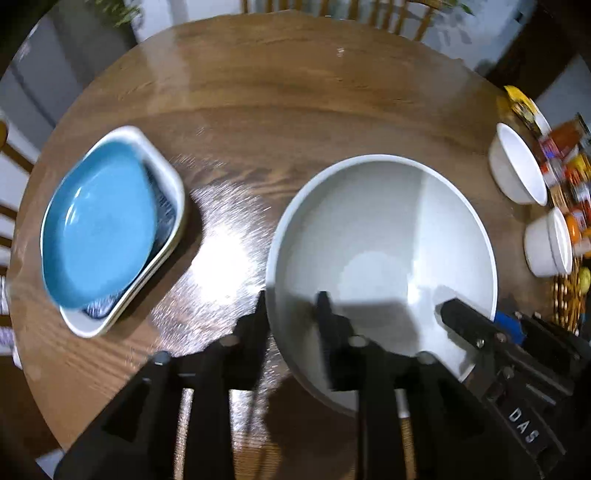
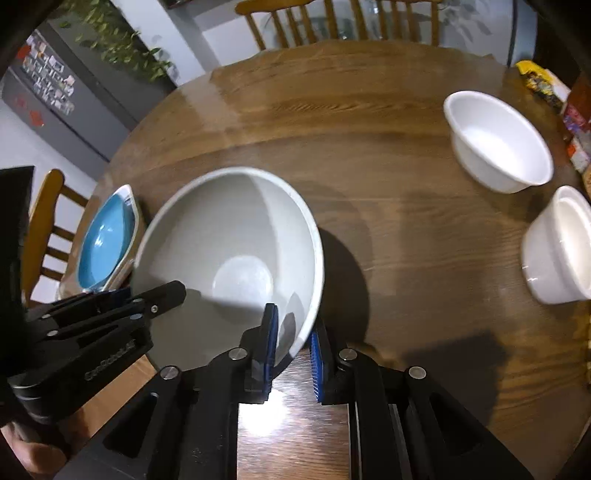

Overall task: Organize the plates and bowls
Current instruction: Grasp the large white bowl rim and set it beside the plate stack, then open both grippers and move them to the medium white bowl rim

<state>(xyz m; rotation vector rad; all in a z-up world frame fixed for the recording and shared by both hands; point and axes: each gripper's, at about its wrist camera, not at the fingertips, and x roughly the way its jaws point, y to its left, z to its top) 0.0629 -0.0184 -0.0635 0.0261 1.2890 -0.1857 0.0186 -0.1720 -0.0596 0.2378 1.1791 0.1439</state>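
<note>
A large pale grey bowl (image 1: 388, 229) (image 2: 229, 229) sits near the front edge of the round wooden table (image 1: 295, 92). My left gripper (image 1: 291, 299) (image 2: 147, 301) straddles its left rim. The outer finger lies by the outside wall, and the inner finger stands inside the bowl with a gap to the rim. My right gripper (image 2: 293, 328) (image 1: 480, 317) has its blue pads pinched on the bowl's near right rim, one inside and one outside. A blue plate (image 1: 99, 229) (image 2: 103, 243) lies stacked on a white dish (image 1: 166, 177) at the left.
Two small white bowls (image 2: 498, 144) (image 2: 557, 247) stand at the table's right side, close to spice jars (image 1: 569, 162) and a yellow packet (image 2: 532, 74). Wooden chairs stand at the far side (image 2: 332, 22) and at the left (image 2: 48, 221).
</note>
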